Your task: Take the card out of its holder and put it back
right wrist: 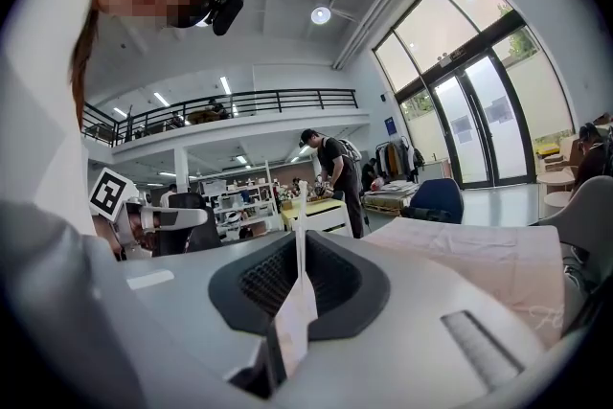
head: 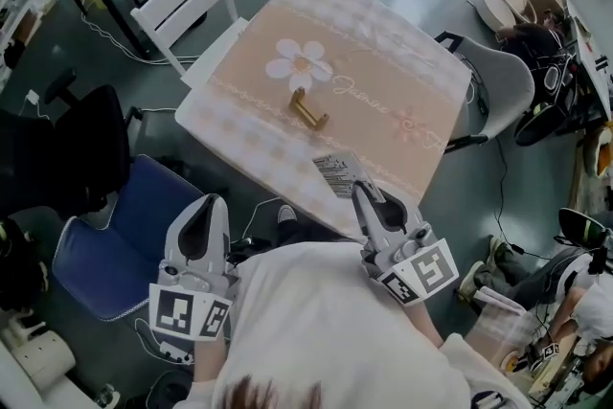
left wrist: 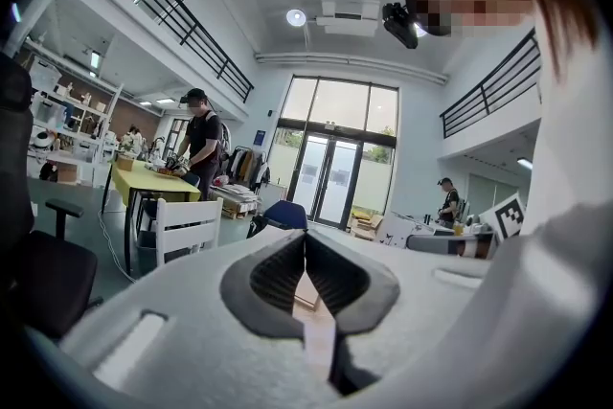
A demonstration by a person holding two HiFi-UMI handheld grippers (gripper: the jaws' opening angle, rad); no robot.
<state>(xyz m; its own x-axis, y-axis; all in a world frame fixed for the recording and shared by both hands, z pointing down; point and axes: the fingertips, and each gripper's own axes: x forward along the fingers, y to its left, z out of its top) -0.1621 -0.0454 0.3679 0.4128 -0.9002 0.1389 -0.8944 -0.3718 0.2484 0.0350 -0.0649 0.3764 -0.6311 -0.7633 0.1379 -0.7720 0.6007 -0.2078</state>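
A gold card holder (head: 308,108) stands with no card in it near the middle of the table (head: 383,43), on a floral tablecloth. My right gripper (head: 363,193) is over the near table edge, shut on a printed white card (head: 337,173). In the right gripper view the card (right wrist: 300,302) shows edge-on, pinched upright between the dark pads (right wrist: 335,281). My left gripper (head: 212,204) hangs off the table's near left corner, close to my body. Its jaws (left wrist: 306,239) meet with nothing between them.
A white chair (head: 192,5) stands at the table's far left side, a blue chair (head: 115,239) at the near left, and a grey chair (head: 503,91) on the right. Cables lie on the floor. A person (left wrist: 201,148) stands by a yellow table (left wrist: 153,182).
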